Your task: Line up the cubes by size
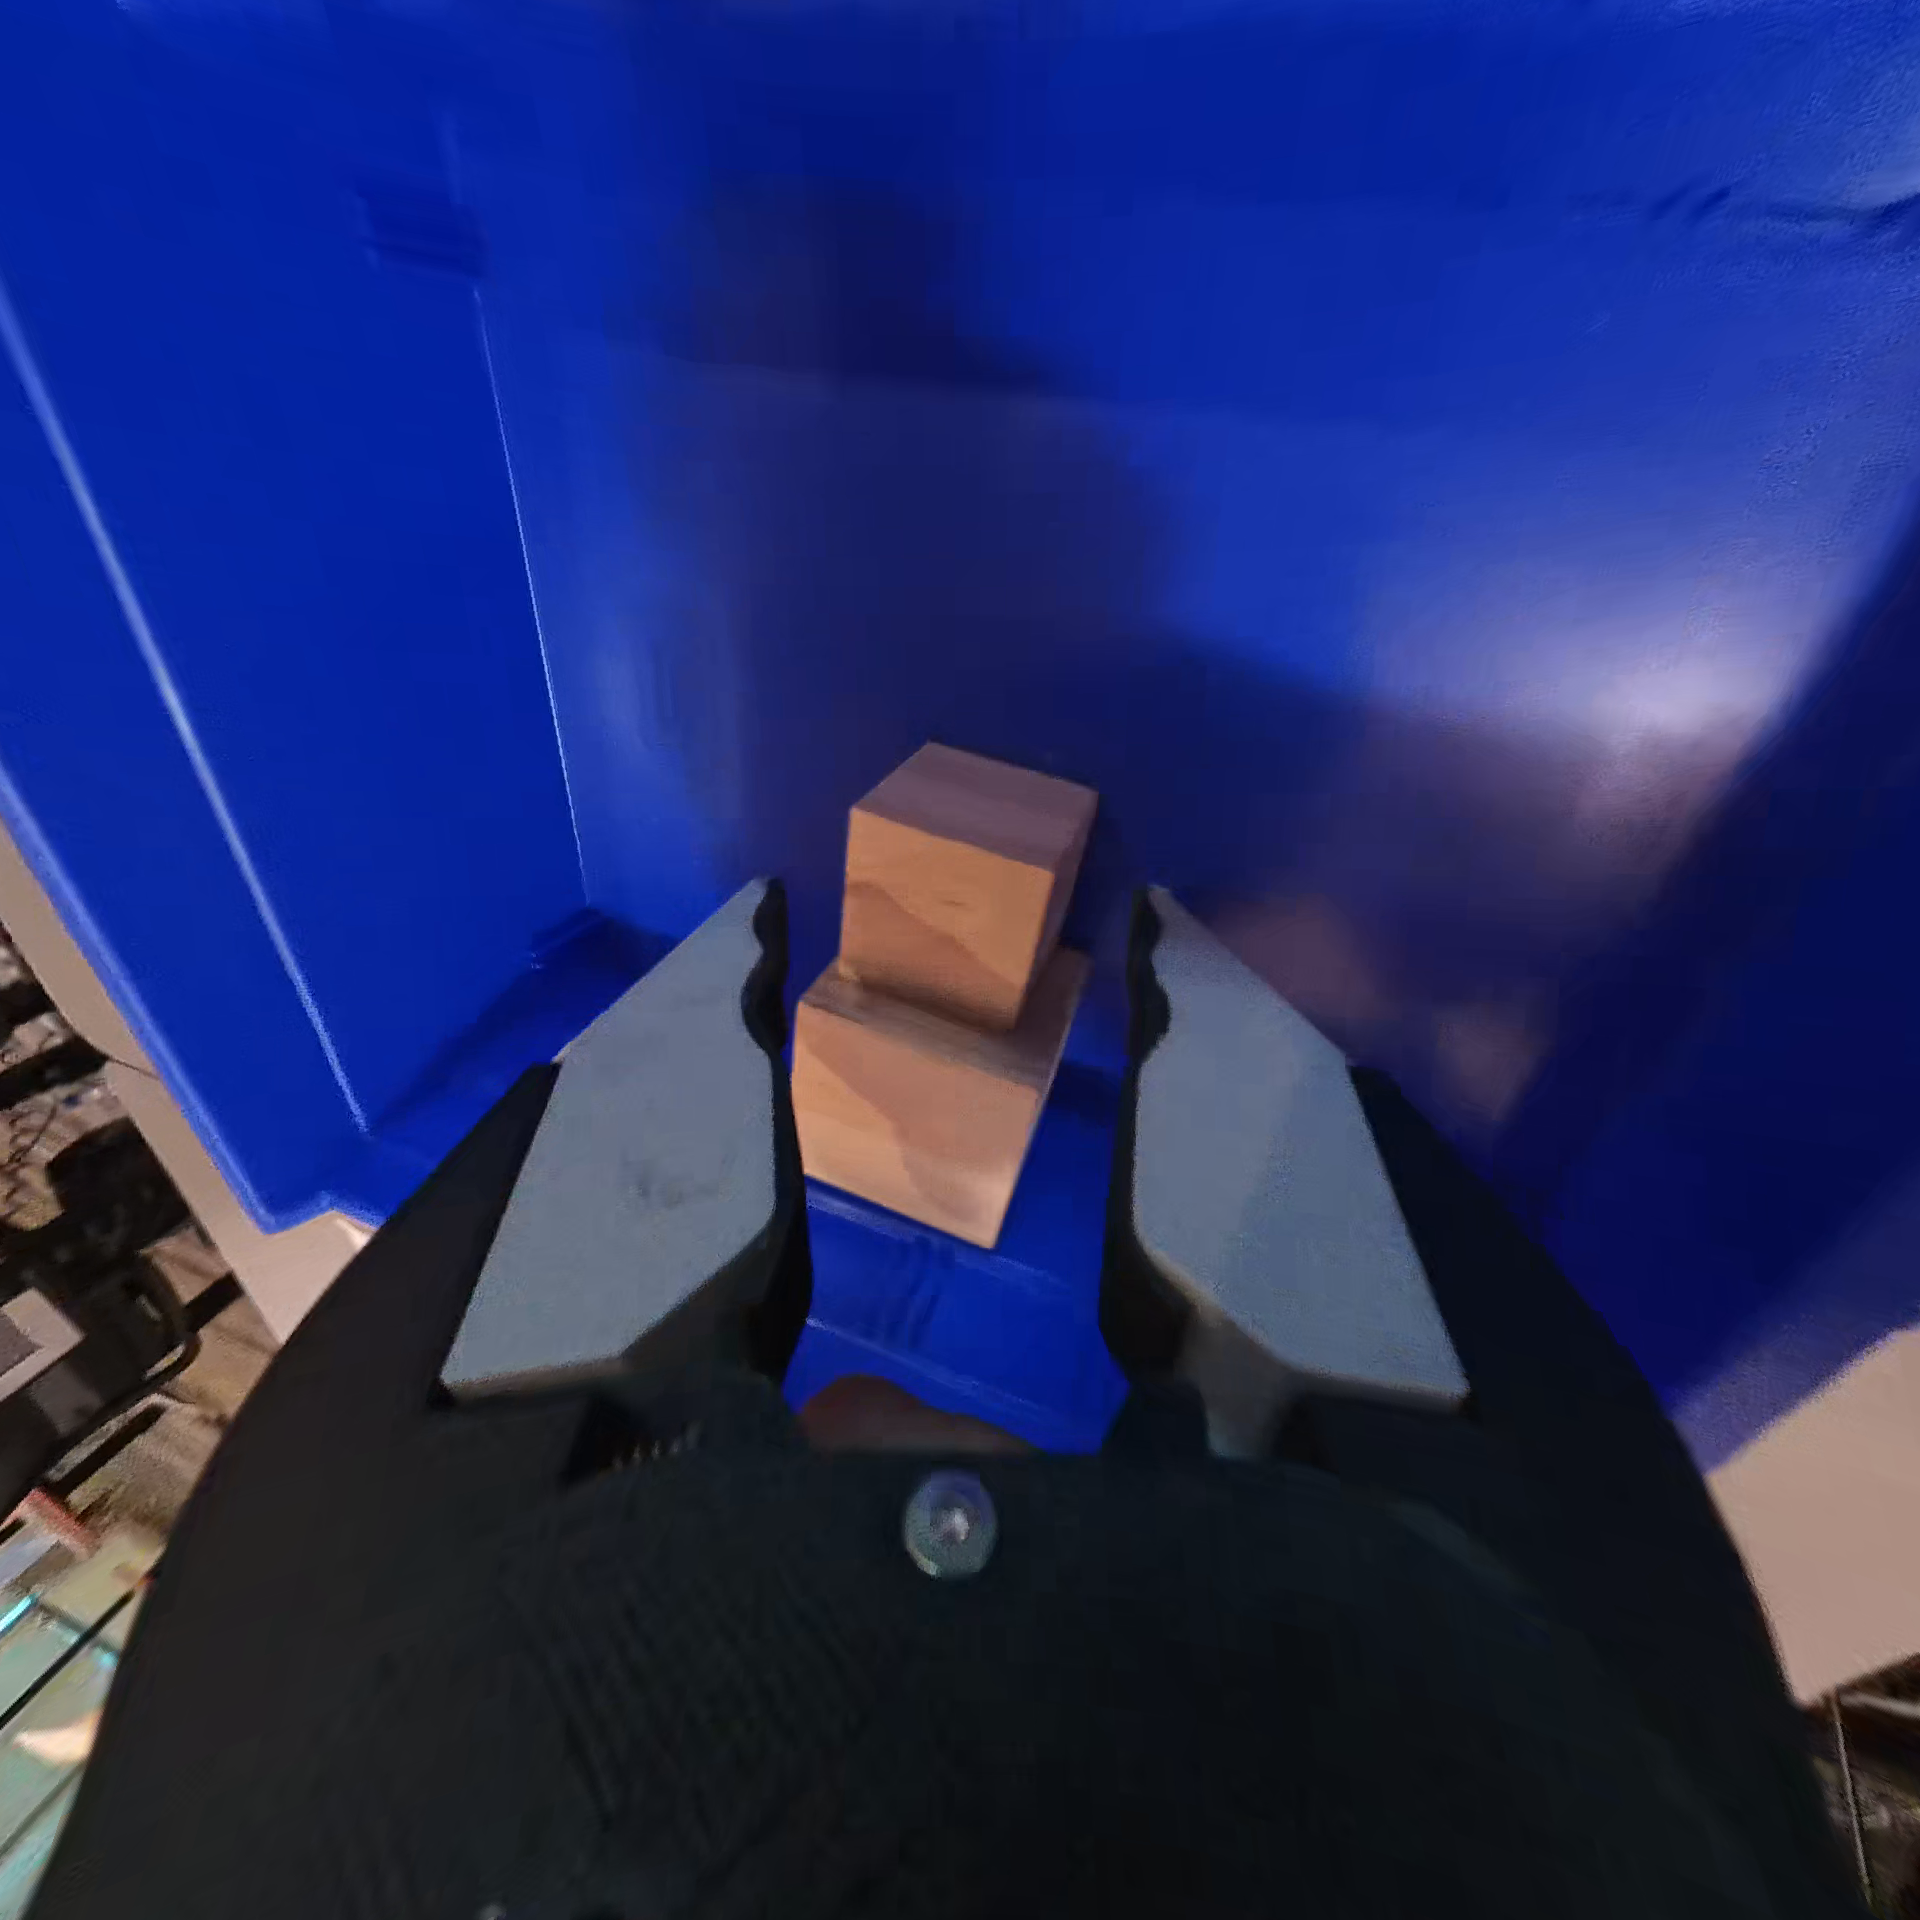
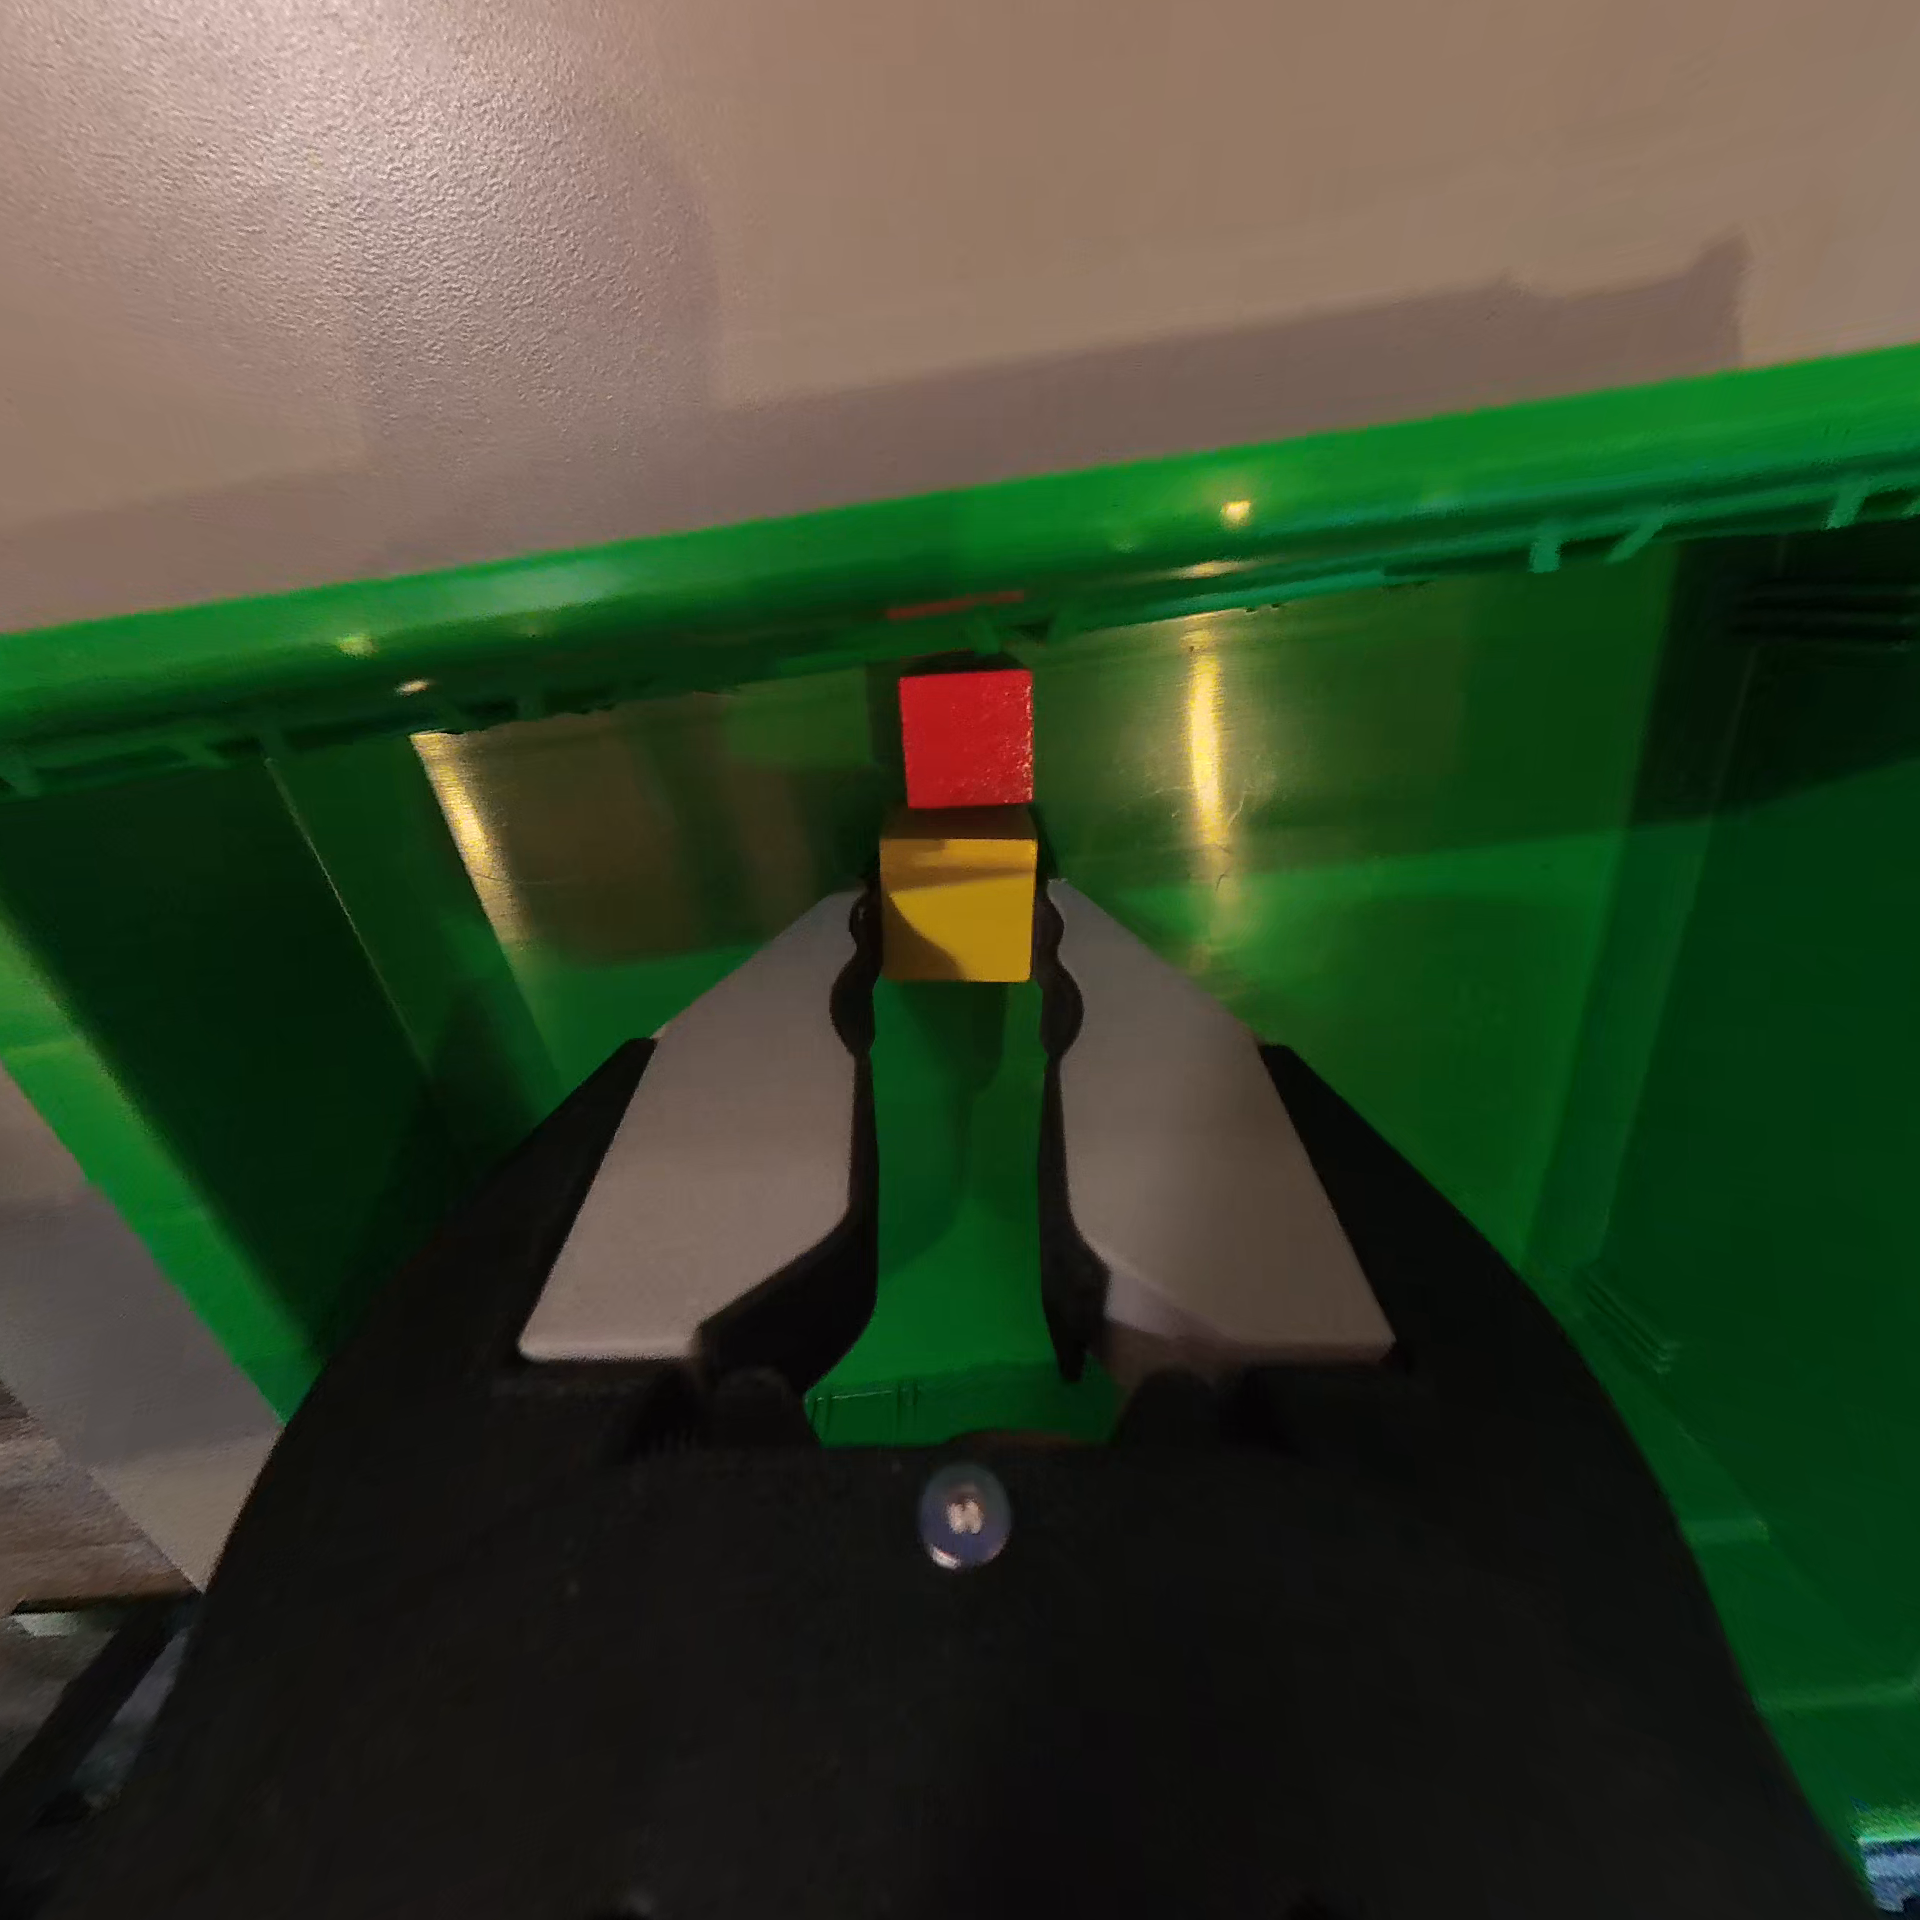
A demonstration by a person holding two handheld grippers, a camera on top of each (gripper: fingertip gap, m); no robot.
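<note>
On my left wrist view, the left gripper (image 1: 956, 925) stands wide, its grey fingers (image 1: 665, 1122) either side of two plain wooden cubes inside a blue bin (image 1: 1039, 416). The nearer wooden cube (image 1: 920, 1117) sits on the bin floor between the fingers; it lies close to the left finger, though I cannot tell whether they touch, and there is a clear gap on the right. The farther wooden cube (image 1: 961, 888) rests partly on top of the nearer one, toward the bin's back wall, beyond the fingertips. I count two wooden cubes here, neither gripped

On my right wrist view, the right gripper (image 2: 958, 914) is narrowed onto a yellow cube (image 2: 958, 914), which sits pinched between the two fingertips inside a green bin (image 2: 1455, 935). A red cube (image 2: 966, 738) shows directly above the yellow one in the picture, up by the bin's rim; the two look to be touching, and the red one is free of the fingers. I count one yellow and one red. A pale wall (image 2: 935, 208) rises behind the green bin
</note>
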